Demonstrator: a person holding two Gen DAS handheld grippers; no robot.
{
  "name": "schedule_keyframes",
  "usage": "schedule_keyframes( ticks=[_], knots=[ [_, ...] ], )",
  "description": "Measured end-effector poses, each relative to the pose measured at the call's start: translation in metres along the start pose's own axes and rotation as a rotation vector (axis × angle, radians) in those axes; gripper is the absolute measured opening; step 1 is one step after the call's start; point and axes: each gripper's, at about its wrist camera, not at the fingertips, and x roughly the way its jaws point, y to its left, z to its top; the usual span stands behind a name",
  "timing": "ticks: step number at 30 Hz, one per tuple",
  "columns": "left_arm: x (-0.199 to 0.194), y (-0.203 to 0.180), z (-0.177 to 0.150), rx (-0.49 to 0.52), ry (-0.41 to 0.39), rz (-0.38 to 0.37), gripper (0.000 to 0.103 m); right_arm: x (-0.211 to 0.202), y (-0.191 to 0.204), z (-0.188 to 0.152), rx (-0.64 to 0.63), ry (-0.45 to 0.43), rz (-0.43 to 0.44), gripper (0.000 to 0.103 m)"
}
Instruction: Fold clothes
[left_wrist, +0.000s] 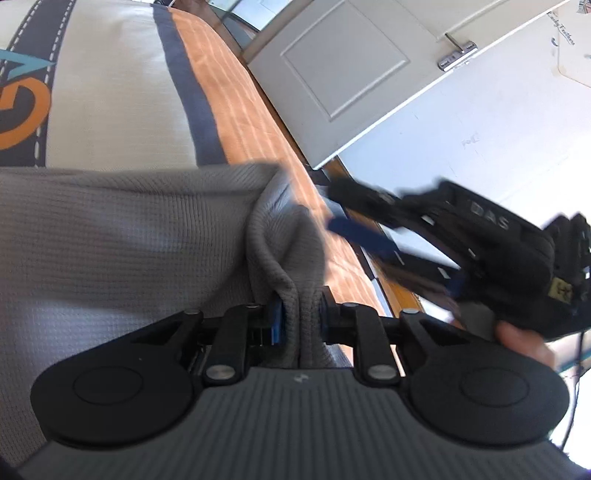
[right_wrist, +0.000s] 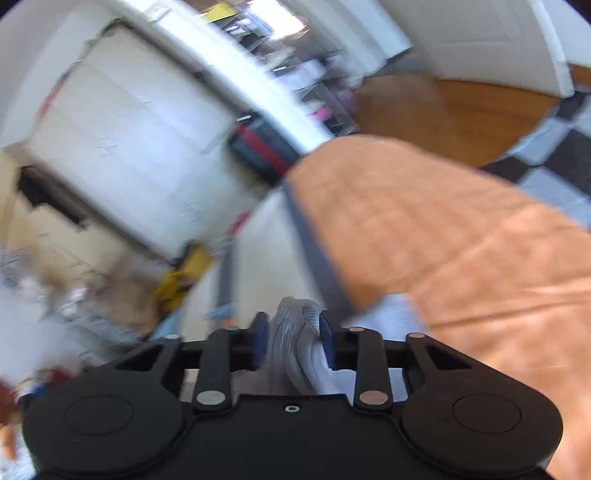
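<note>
A grey waffle-knit garment lies spread over the bed in the left wrist view. One raised fold of it runs between the blue pads of my left gripper, which is shut on it. My right gripper comes in from the right, held by a hand, with its fingers apart beside the garment's corner. In the blurred right wrist view, a bunch of the grey garment sits between the spread pads of the right gripper, and I cannot see them pressing it.
The bed has an orange bedspread and a white cover with a dark grey band. A white panelled door stands beyond the bed's edge. Wooden and checkered floor and cluttered shelves lie beyond.
</note>
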Motion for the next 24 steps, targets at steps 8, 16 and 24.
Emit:
schedule_keyframes(
  ticks=[8, 16, 24],
  knots=[
    [-0.028, -0.004, 0.013, -0.112, -0.071, -0.113, 0.023, -0.068, -0.002, -0.026, -0.065, 0.004, -0.093, 0.052],
    [-0.104, 0.01, -0.014, -0.031, -0.155, 0.11, 0.043, -0.071, 0.021, -0.06, -0.266, 0.12, 0.009, 0.061],
    [-0.132, 0.056, -0.064, -0.057, -0.079, 0.295, 0.042, -0.008, 0.097, -0.13, -0.875, 0.235, -0.351, 0.072]
  ],
)
